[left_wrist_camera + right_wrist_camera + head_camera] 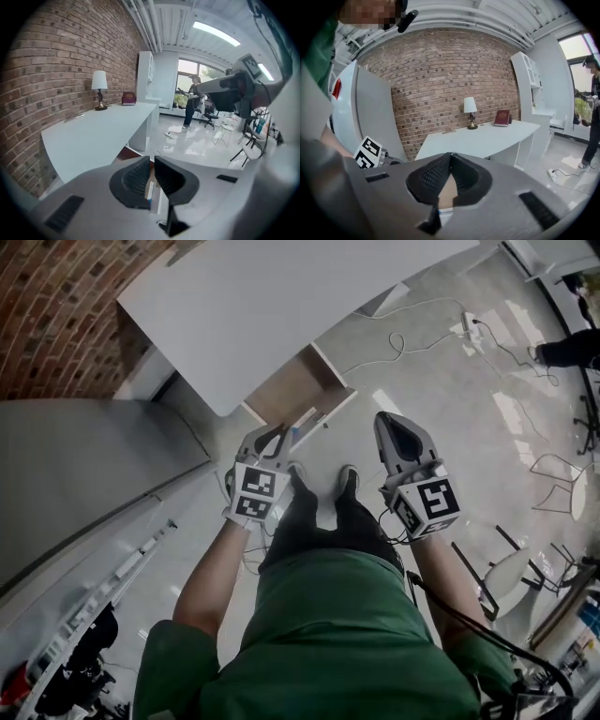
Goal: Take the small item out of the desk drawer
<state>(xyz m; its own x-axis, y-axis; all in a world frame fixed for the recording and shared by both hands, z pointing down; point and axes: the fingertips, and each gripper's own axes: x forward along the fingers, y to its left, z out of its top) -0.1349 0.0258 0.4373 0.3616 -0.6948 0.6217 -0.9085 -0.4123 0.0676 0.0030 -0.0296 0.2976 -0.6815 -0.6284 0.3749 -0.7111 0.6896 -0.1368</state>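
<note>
The white desk (281,306) stands against the brick wall, and its drawer (292,388) is pulled out, showing a brown wooden inside. A small white and blue thing (300,425) lies at the drawer's near edge; it also shows past the left jaws (150,194). My left gripper (279,430) hovers just in front of the drawer, shut and empty (152,160). My right gripper (384,416) hangs to the right of the drawer, also shut and empty (450,155). Drawer wood (447,192) shows below its jaws.
A lamp (99,89) and a red book (128,98) sit at the desk's far end. A tall white cabinet (75,474) stands on the left. A power strip with its cable (469,324) lies on the floor, chairs (553,484) stand on the right, and a person (192,101) stands far off.
</note>
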